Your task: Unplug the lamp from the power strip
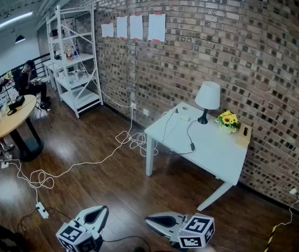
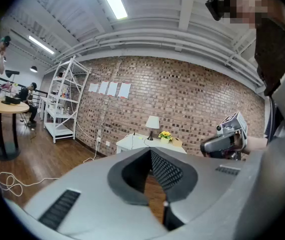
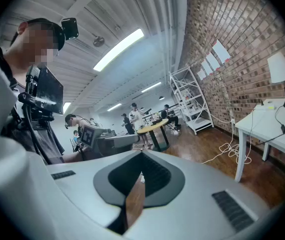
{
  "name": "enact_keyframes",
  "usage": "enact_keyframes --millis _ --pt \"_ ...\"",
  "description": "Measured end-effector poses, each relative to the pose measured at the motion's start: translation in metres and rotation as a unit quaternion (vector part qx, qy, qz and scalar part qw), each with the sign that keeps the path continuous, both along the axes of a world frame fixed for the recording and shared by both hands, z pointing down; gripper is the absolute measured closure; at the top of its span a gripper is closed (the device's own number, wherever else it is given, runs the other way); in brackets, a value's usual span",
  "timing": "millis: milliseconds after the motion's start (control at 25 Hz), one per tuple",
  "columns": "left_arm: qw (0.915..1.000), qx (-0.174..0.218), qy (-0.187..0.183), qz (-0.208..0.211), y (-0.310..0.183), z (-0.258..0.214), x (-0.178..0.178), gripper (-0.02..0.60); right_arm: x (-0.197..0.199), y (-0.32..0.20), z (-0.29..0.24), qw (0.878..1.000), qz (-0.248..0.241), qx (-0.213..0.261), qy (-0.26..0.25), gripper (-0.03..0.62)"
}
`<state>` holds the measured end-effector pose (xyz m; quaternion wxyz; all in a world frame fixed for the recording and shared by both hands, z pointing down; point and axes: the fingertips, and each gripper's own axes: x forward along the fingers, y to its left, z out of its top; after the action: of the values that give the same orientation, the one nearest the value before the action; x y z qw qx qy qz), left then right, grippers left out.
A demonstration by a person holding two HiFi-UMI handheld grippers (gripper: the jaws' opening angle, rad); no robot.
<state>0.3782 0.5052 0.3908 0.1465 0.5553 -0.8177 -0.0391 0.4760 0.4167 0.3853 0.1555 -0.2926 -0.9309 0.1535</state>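
**Lamp stands on the far table, both grippers low and empty**

The lamp (image 1: 207,100) stands at the back of the white table (image 1: 217,159), close to the brick wall (image 1: 233,41). It has a white shade in the form of a cone, a thin dark stem and a small dark foot. No glow is visible in the shade. A black cord (image 1: 188,131) leaves the foot and runs forward over the table top to a small dark piece, either a switch or a plug; which one is too small to tell. From there a dark line goes on toward the back left corner of the table, where a pale flat block (image 1: 183,110) lies. Whether this block is the power strip cannot be told from here. Just beside the lamp, on its right, stands a pot of yellow flowers (image 1: 227,121).

Both grippers are at the bottom edge of the head view, over the wooden floor (image 1: 113,177) and well apart from the table. The left gripper (image 1: 103,210) has its jaws pressed together, with nothing between them. The right gripper (image 1: 150,220) also has its jaws brought together and holds nothing.

On the floor at the left lies a white power strip (image 1: 42,210) with white cables (image 1: 86,164) in loops.
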Motion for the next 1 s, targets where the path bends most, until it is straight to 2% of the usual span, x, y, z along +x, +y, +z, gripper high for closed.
enact_keyframes --millis 280,680,1000 --pt "0.9999 0.011 0.011 -0.005 0.022 0.005 -0.021 0.574 -0.022 0.02 0.0 1.0 -0.002 0.015 0.002 0.609" --pt "0.9996 0.011 0.022 -0.011 0.026 0.012 -0.024 0.574 -0.033 0.025 0.002 1.0 -0.004 0.028 0.011 0.609" --pt "0.9994 0.001 0.003 -0.033 0.013 0.003 -0.032 0.575 -0.04 0.009 0.014 0.999 -0.023 0.015 0.015 0.609"
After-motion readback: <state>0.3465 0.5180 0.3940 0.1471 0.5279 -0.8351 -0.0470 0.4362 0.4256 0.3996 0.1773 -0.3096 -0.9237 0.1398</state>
